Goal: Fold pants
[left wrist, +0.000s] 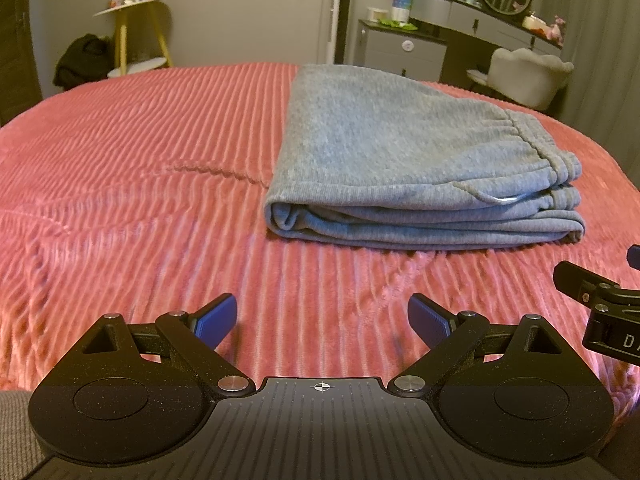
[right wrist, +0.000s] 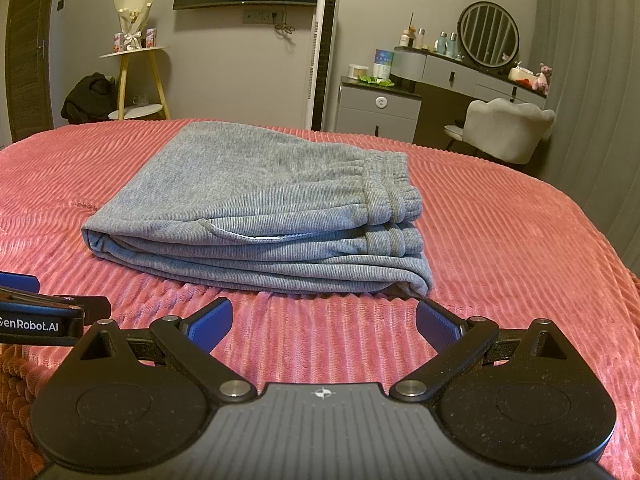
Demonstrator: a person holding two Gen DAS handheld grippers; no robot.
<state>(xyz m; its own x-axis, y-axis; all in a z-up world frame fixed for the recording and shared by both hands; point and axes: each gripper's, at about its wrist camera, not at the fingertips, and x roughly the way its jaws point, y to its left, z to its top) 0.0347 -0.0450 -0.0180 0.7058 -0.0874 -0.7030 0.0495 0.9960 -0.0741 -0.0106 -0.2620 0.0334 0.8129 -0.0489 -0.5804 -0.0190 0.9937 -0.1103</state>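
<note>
Grey pants [left wrist: 400, 152] [right wrist: 256, 204] lie folded in a thick stack on the pink ribbed bedspread [left wrist: 120, 180] [right wrist: 500, 240], their elastic waistband on the right side. My left gripper [left wrist: 322, 320] hovers open over the bedspread, short of the stack's near edge and a little to its left, holding nothing. My right gripper [right wrist: 324, 322] is also open and empty, just in front of the stack's near fold. Each gripper's side shows at the edge of the other's view.
Past the far edge of the bed stand a yellow-legged side table [right wrist: 136, 76], a tall white tower [right wrist: 322, 60], a grey cabinet [right wrist: 376, 112], a vanity with a round mirror [right wrist: 488, 34] and a pale chair [right wrist: 508, 128]. A dark bag [right wrist: 90, 96] sits on the floor.
</note>
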